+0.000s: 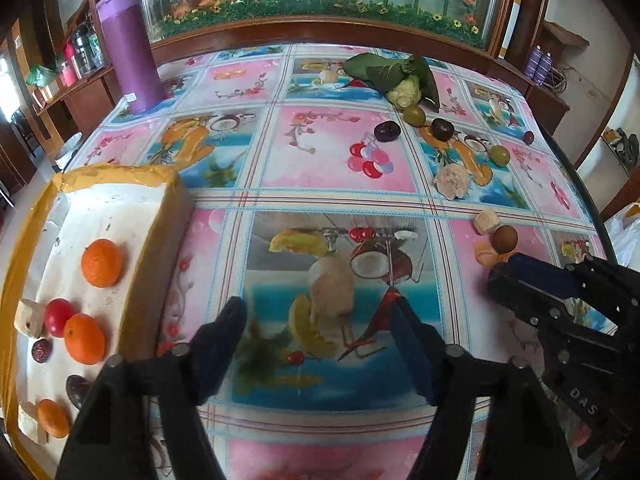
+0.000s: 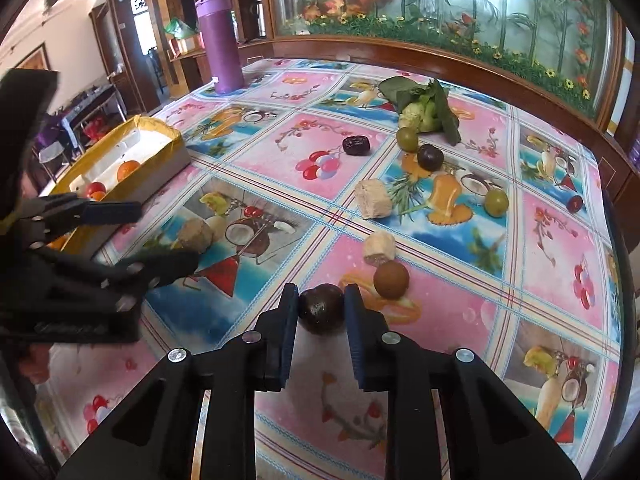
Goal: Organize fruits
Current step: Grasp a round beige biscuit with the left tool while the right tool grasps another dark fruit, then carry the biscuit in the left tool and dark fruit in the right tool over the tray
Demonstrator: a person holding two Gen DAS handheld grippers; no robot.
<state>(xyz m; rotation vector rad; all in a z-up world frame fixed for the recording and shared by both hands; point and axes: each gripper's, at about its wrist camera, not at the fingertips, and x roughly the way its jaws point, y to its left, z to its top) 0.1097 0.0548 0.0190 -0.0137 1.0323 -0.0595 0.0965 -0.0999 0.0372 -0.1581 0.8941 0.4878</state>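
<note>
A table [image 1: 340,184] under a bright printed cloth carries a tall purple flask [image 1: 130,52] at the back and a yellow-rimmed box [image 1: 168,216] at the left. Only the left wrist view shows the oranges [image 1: 102,263] inside. The left tongs [image 1: 320,316] stand half open over bare cloth. The right tongs [image 2: 322,308] are clamped on a dark round fruit [image 2: 322,310], with a brown fruit [image 2: 391,281] just beside.

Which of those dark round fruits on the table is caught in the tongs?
The dark brown fruit at the near table edge, pinched between the right tongs. The dark plum and wrinkled date lie free farther back, near the leafy cauliflower.
</note>
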